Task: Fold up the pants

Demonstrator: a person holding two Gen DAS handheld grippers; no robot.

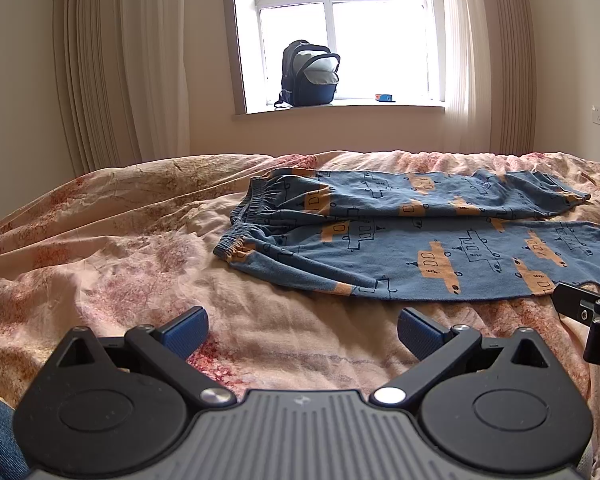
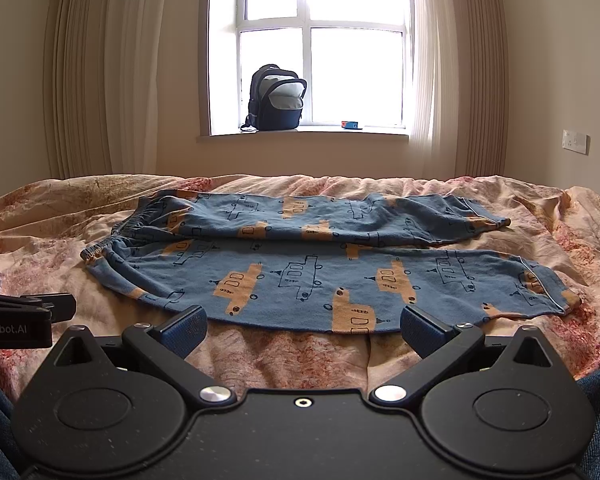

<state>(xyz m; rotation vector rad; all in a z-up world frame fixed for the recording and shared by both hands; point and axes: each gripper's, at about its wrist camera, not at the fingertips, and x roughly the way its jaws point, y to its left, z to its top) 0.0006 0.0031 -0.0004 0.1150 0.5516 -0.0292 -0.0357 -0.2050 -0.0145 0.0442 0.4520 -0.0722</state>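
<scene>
Left wrist view: the left gripper (image 1: pixel 302 332) hovers with jaws wide and empty over a floral bed (image 1: pixel 112 240); blue patterned pants (image 1: pixel 400 236) lie flat ahead and to the right. Right wrist view: the right gripper (image 2: pixel 303 330), jaws wide and empty, sits just before the pants' (image 2: pixel 300 264) near edge.

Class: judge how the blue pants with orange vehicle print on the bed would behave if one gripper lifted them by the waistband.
The blue printed pants look like soft knit, so probably floppy: the legs would likely trail. They lie thin and flat, so probably light. The gathered waistband likely offers a bunchy, easy pinch.
</scene>
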